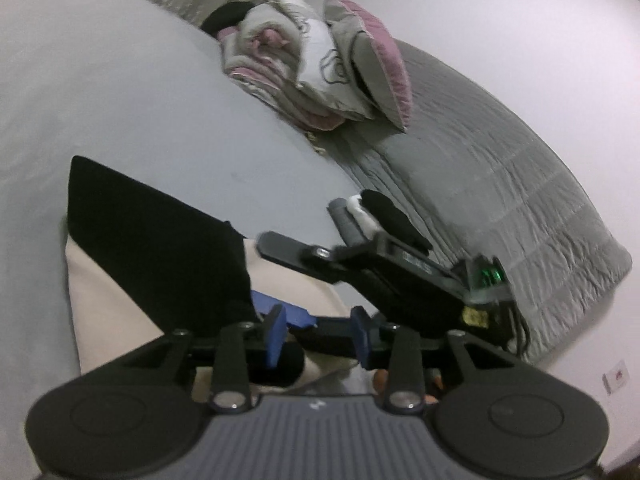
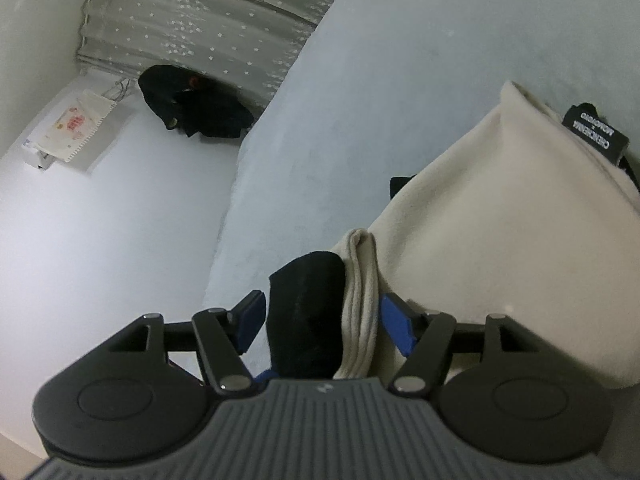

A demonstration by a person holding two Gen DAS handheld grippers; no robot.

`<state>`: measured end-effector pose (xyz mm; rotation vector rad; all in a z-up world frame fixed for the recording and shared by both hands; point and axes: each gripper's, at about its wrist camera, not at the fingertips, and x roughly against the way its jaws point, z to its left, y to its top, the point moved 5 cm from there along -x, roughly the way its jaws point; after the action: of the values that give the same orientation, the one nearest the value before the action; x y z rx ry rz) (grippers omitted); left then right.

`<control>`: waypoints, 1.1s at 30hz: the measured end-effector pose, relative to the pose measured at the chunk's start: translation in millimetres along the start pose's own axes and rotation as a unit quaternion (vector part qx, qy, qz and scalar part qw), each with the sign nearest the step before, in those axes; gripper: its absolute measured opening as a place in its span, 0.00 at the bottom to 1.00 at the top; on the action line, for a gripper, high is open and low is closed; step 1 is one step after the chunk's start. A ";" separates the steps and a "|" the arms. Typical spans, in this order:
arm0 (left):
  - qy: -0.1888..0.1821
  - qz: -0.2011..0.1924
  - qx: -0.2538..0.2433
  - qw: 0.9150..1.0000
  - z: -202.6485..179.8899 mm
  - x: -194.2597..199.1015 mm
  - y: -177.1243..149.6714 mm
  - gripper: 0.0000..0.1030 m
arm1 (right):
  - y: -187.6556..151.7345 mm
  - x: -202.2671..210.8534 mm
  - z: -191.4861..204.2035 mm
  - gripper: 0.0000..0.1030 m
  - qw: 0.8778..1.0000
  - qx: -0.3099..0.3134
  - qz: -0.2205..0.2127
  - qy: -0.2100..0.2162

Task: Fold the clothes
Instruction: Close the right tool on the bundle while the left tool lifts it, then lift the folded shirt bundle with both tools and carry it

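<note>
On the pale blue bed (image 2: 360,80) lies the cream knit garment (image 2: 500,220) with black fabric; the right gripper (image 2: 320,320) jaws stand wide around its bunched edge, the left gripper (image 1: 318,334) jaws wide, empty

A black fabric label (image 2: 596,130) with white capital lettering lies at the edge of the cream garment (image 2: 508,232); the print appears upside down and cannot be read with certainty. A white bag (image 2: 76,128) on the floor bears red print, too small to read.
</note>
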<state>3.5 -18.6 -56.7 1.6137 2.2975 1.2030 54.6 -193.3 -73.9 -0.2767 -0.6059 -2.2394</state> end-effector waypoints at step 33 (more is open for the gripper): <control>0.114 -0.019 -0.043 0.992 31.6 31.2 5.7 0.56 | 5.0 2.7 -6.8 0.31 1.000 -0.015 0.005 -0.019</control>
<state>9.3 25.2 -63.9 1.4645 2.3549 1.5268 56.4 -201.3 -77.1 -0.3368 -0.5899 -2.2399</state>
